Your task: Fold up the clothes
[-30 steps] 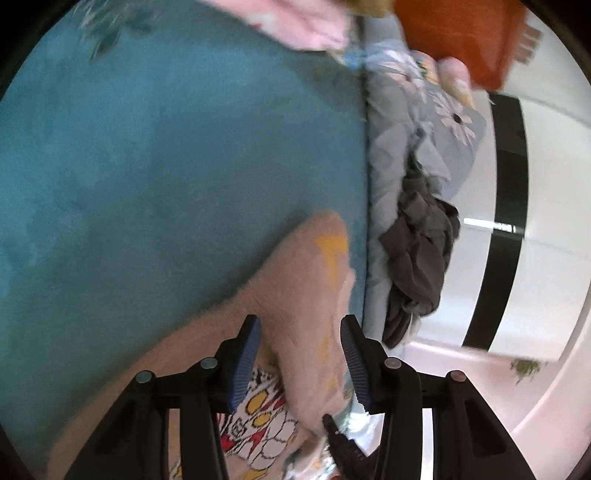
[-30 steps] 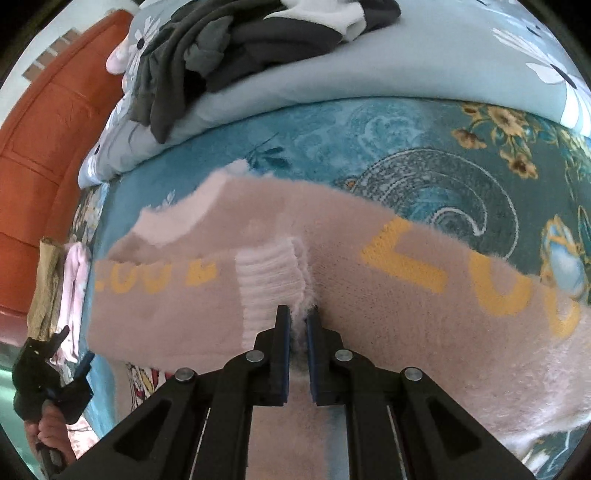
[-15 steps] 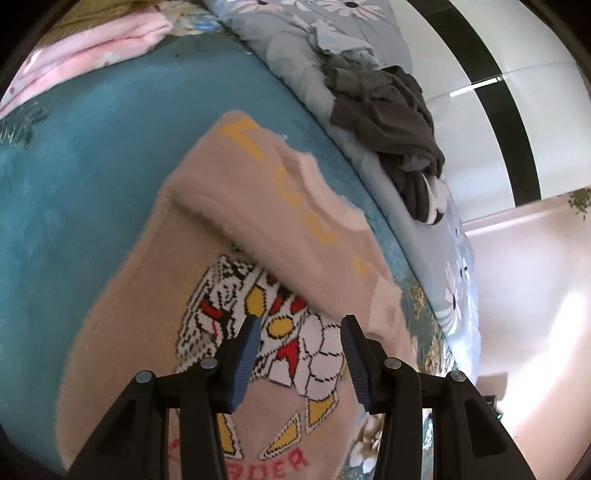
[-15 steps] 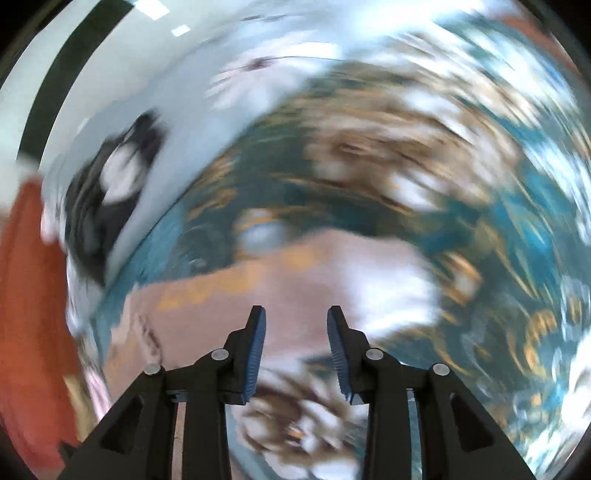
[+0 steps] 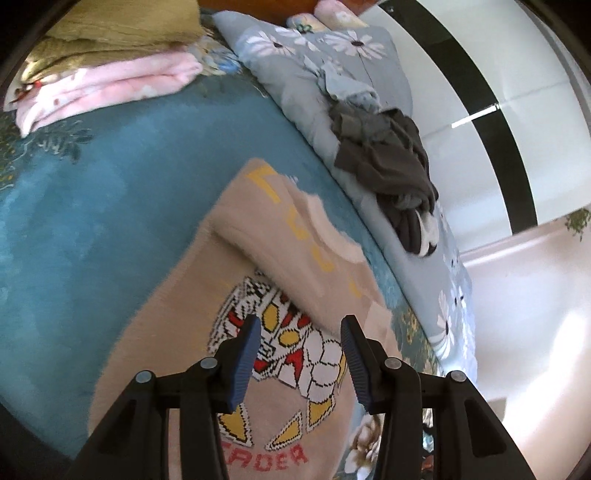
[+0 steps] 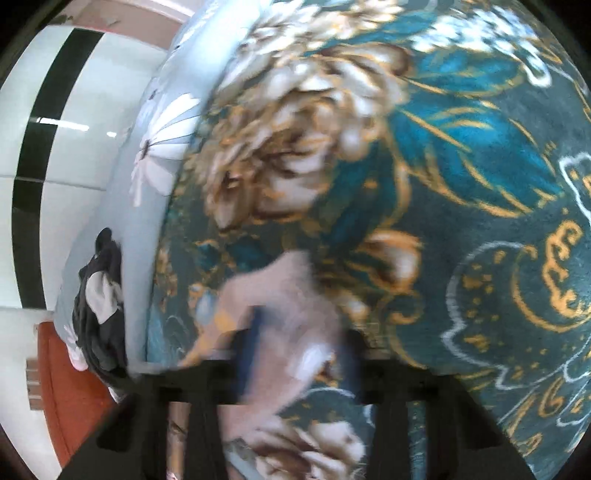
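Observation:
A fuzzy beige sweater [image 5: 177, 332] with a robot graphic and yellow letters lies on the teal blanket [image 5: 92, 221]. One sleeve is folded across its chest. My left gripper [image 5: 299, 332] hovers open above the graphic, with nothing between its blue pads. In the blurred right wrist view, my right gripper [image 6: 301, 332] points down at an end of the sweater [image 6: 291, 295]. Its jaws still stand apart and are closing, with the beige fabric between them. I cannot tell whether the pads press the cloth.
Folded pink cloth [image 5: 110, 85] and olive cloth [image 5: 110, 33] are stacked at the blanket's far end. A heap of dark clothes [image 5: 388, 158] lies on the grey floral duvet [image 5: 303, 62] beside the sweater. Past the bed are a white wardrobe [image 5: 498, 110] and an orange headboard [image 6: 74, 387].
My left gripper rose and rolled, bringing the whole sweater into view. My right gripper let go of the ribbed cuff, opened, and swung sideways to another end of the sweater.

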Tool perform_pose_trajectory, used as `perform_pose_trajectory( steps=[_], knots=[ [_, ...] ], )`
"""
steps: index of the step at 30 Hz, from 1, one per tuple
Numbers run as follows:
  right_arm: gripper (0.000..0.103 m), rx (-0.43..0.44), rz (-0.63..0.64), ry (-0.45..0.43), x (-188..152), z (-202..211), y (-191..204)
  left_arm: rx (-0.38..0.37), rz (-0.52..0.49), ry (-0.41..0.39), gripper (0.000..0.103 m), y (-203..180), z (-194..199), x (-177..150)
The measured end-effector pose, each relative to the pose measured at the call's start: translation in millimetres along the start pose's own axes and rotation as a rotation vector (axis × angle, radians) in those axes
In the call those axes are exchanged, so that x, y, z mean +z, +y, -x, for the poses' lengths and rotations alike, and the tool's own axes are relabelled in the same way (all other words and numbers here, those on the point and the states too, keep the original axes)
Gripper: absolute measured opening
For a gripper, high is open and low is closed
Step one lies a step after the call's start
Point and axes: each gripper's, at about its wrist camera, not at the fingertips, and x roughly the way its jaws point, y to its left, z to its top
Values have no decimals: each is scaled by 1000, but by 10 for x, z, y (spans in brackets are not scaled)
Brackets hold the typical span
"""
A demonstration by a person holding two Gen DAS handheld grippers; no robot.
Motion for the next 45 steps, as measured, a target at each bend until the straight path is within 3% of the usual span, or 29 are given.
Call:
perform_pose_trajectory(
  steps=[3,6,9,14,16,20,24,27,30,33,36,40,45],
  knots=[
    [10,61,144,-4,-45,96,486,-5,31,-20,48,66,37,55],
    [10,181,382,14,-273,232,1309,-10,64,-44,48,157,85,114],
    [10,329,613,68,-774,252,2198,-9,96,-68,48,261,131,161],
    [10,505,704,280,-1777,-379,3227,7,158,-93,48,482,216,222],
    [10,507,698,381,-2241,-766,3444,23,170,-109,48,574,286,232],
    [10,428,768,534,-3183,-1299,3588,63,198,-124,49,801,395,225],
    [10,312,847,619,-3841,-1620,3393,81,244,-105,49,992,364,200],
    [10,227,941,623,-4071,-1721,3263,90,264,-81,49,1083,302,179],
    [16,205,957,653,-4050,-1781,3166,89,261,-51,50,1100,219,156],
    [48,243,1018,702,-3995,-1652,3164,91,246,-19,50,1072,133,149],
    [49,285,1128,658,-3872,-1411,3211,95,213,10,50,978,43,187],
    [52,329,1140,551,-3255,-1047,3126,101,142,59,51,728,-200,345],
    [52,177,960,347,-2102,-923,2715,104,33,96,51,372,-587,653]
  ],
)
